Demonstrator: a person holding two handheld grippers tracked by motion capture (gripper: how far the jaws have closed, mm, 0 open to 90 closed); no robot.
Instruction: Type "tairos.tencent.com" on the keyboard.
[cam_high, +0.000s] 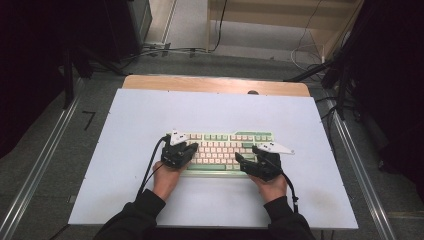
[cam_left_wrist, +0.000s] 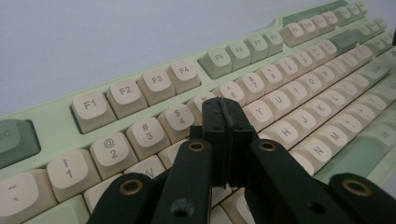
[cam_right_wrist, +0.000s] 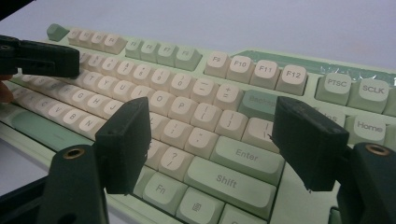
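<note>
A pale green keyboard (cam_high: 222, 150) with cream keys lies in the middle of the white table (cam_high: 150, 115). My left gripper (cam_high: 187, 148) hovers over its left end, jaws pressed together with nothing between them, tips (cam_left_wrist: 227, 122) above the number and letter rows of the keyboard (cam_left_wrist: 299, 60). My right gripper (cam_high: 246, 159) is over the right end, jaws wide apart (cam_right_wrist: 219, 140) above the Enter key (cam_right_wrist: 246, 155) and Shift key (cam_right_wrist: 226, 181) of the keyboard (cam_right_wrist: 163, 56). The left gripper (cam_right_wrist: 70, 60) also shows far off in the right gripper view.
Bare white tabletop surrounds the keyboard on all sides. A wooden strip (cam_high: 215, 84) runs along the far edge. Metal rails (cam_high: 40, 165) flank the table, and cables (cam_high: 165, 50) lie on the floor beyond.
</note>
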